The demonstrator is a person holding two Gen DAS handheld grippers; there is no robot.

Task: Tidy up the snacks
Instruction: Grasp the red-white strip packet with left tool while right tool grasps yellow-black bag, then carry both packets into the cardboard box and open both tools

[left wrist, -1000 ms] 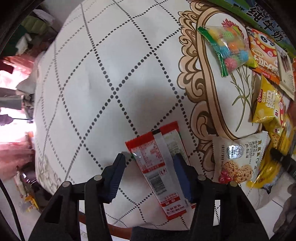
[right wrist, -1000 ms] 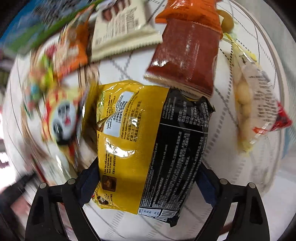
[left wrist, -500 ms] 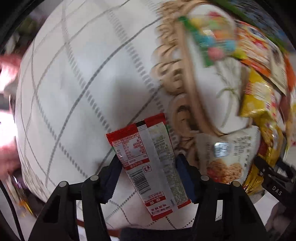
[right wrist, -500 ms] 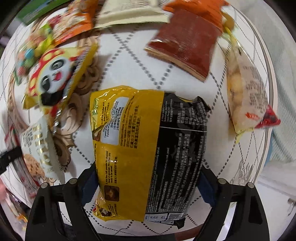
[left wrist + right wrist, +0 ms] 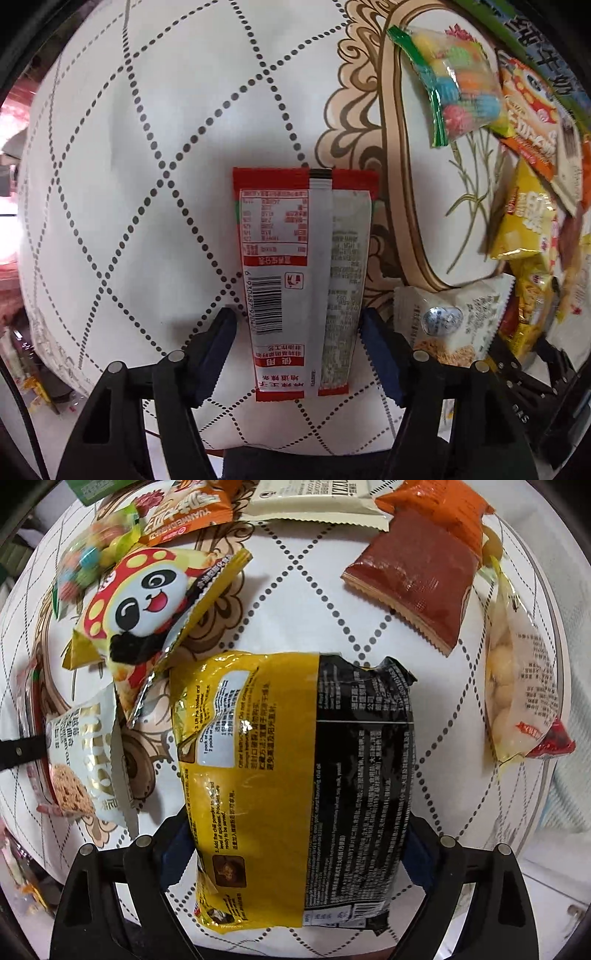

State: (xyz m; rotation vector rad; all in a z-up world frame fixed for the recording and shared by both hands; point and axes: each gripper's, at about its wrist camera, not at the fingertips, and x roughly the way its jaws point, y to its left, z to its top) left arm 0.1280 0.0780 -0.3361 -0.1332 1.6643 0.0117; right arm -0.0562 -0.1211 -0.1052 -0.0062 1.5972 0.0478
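Note:
A red and white snack sachet (image 5: 295, 258) lies back-up on the white dotted tablecloth (image 5: 147, 147), lengthwise between my left gripper's (image 5: 297, 317) fingers. Those jaws are opening: the left pad stands off the sachet's edge and the right pad sits just at its other edge. My right gripper (image 5: 295, 819) points down at the table and is shut on a wide yellow and black noodle pack (image 5: 295, 757), gripped by its two sides. Its jaws are easing open slightly, and the pack's edges hide the pads.
Right of the sachet lie a white cereal-bar packet (image 5: 454, 317), a candy bag (image 5: 461, 92) and yellow and orange packets. Around the noodle pack lie a panda packet (image 5: 147, 602), a brown-red packet (image 5: 417, 579) and a clear bag of pale balls (image 5: 517, 686). The round table's edge runs close below both grippers.
The left jaws have widened, and the sachet, tilted before, now lies straight between them. Both grippers have come down closer to the table. The right one still carries the noodle pack.

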